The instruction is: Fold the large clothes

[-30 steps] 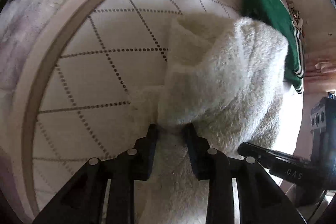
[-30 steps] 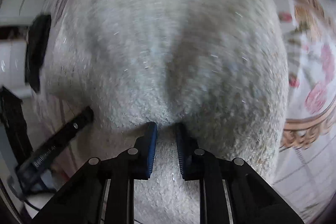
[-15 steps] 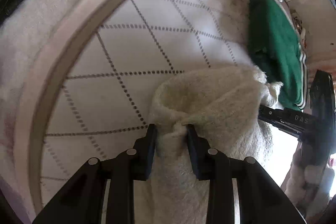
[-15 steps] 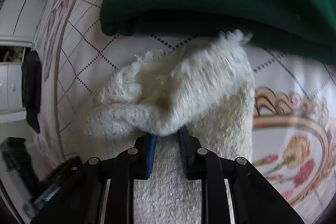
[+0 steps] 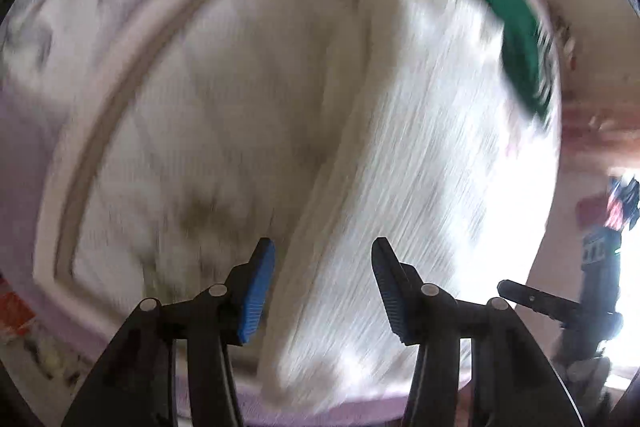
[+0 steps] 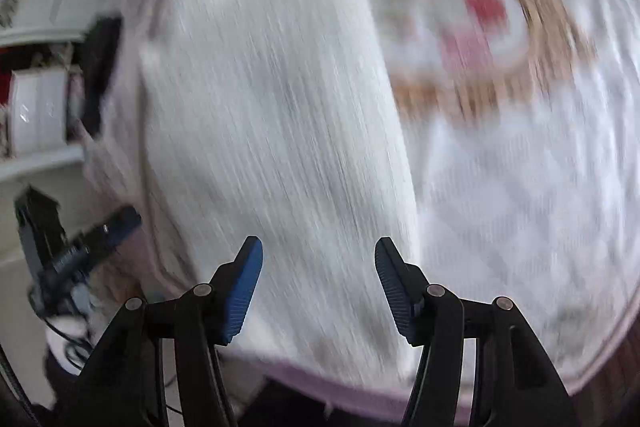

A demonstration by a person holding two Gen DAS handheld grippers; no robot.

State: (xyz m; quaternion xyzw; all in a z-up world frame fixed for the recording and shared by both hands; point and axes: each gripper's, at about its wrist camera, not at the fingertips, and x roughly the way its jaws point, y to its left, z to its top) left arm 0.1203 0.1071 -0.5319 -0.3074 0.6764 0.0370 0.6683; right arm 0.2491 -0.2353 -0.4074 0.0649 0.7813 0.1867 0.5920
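Released a moment ago: fluffy cream-white fleece garment (image 5: 420, 155), pinched in both tools half a second earlier, now lying loose as a long thick band on the quilted bedspread (image 5: 224, 75), reaching from the near edge of the bed away toward the far side. Left tool (image 5: 323, 283) with blue ribbed pads spread wide apart, gripping nothing, poised over the near end of the fleece. Right tool (image 6: 319, 283) likewise wide apart and empty above the same garment (image 6: 272, 99). Heavy motion blur in both views, so pile and edges smeared into streaks. Judged from this: one fold just laid down and let go, with further folds or smoothing probably to come. Fleece looking deep-piled, soft and bulky, likely to spring back rather than crease. Bedspread pale, stitched in diamonds, with a raised curved border and a pink-and-tan floral medallion (image 6: 480, 23). Dark green folded garment with white stripes (image 5: 516, 39) lying beyond the fleece's far end.
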